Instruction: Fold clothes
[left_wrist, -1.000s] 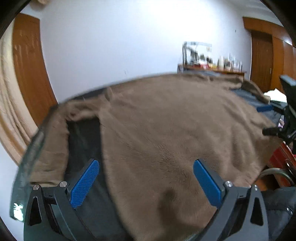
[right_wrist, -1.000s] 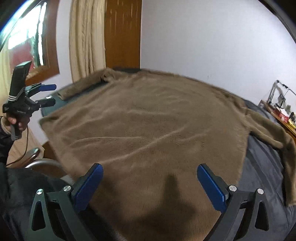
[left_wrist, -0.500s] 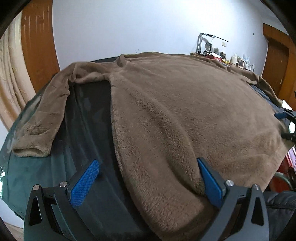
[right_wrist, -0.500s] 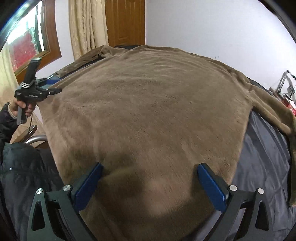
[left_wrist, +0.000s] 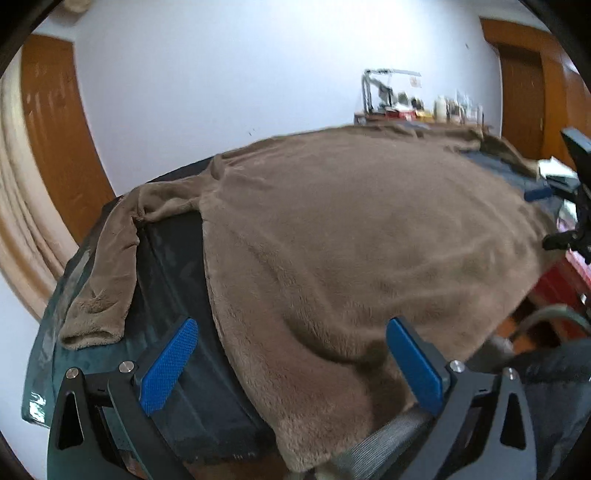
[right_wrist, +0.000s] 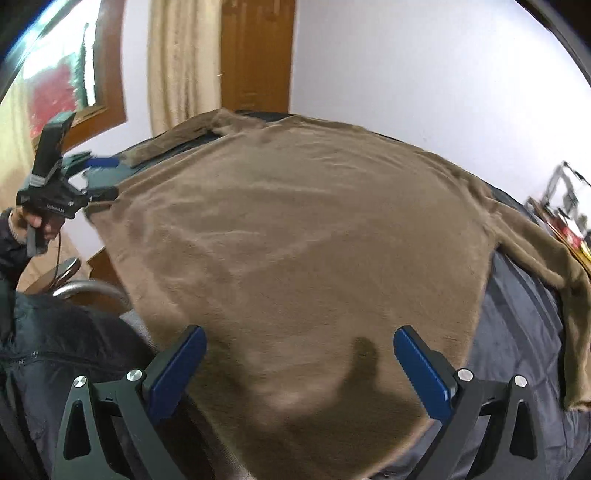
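The brown fleece sweater (left_wrist: 351, 240) lies spread flat over the dark-covered bed (left_wrist: 173, 266), its left sleeve (left_wrist: 107, 280) trailing toward the bed's edge, and the left tool (left_wrist: 284, 365) hovers released over the hem's left corner, holding nothing. On the right, the right tool (right_wrist: 299, 373) likewise stands spread wide and empty above the hem. If either pinches only the plush surface the corner could slip and the fold skew; compared with half a second ago, both tools have drawn back slightly from the hem.
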